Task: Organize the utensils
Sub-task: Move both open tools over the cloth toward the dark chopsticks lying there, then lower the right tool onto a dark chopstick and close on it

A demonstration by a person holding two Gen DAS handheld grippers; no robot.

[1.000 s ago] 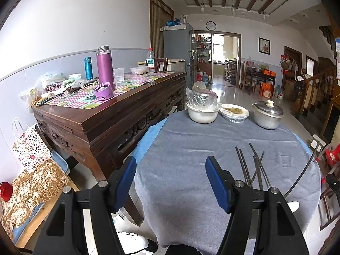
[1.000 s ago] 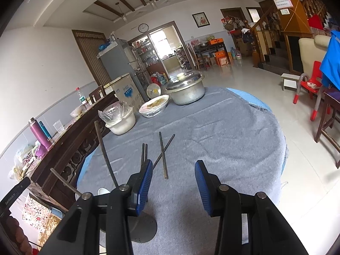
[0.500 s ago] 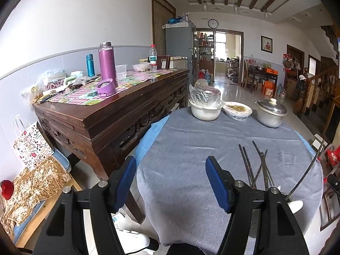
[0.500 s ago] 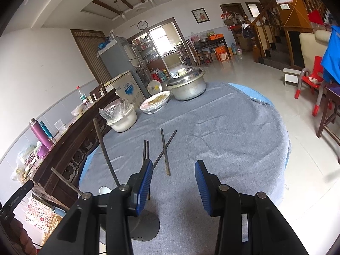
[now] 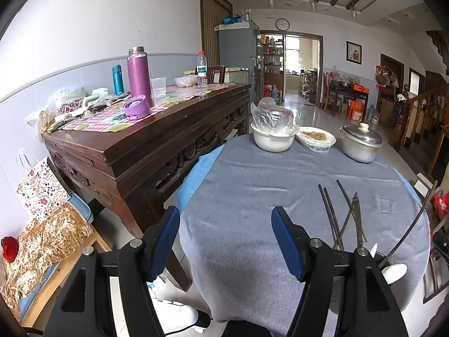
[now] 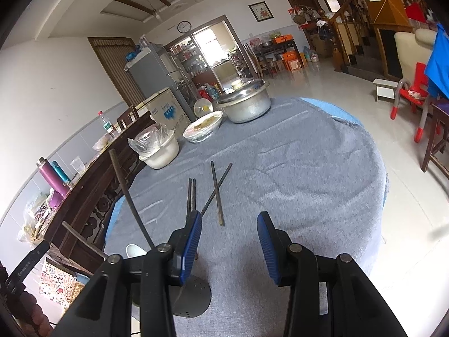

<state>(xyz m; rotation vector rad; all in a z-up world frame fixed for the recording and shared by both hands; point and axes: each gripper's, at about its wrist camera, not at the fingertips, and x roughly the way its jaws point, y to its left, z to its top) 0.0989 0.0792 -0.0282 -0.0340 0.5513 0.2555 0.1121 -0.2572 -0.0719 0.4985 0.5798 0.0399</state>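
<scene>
Chopsticks (image 5: 341, 214), dark, lie loose and partly crossed on the grey tablecloth (image 5: 252, 185) in the left wrist view, right of the left gripper (image 5: 226, 241), whose blue fingers are spread apart and grasp nothing. Beyond them stand a white bowl (image 5: 272, 140), a covered dish (image 5: 316, 138) and a lidded pot (image 5: 360, 146). Right wrist view: right gripper (image 6: 229, 241), fingers likewise parted and empty; chopsticks (image 6: 216, 193) just ahead on the cloth; a dark perforated holder (image 6: 193, 297) below its left finger, one stick (image 6: 129, 196) standing in it.
</scene>
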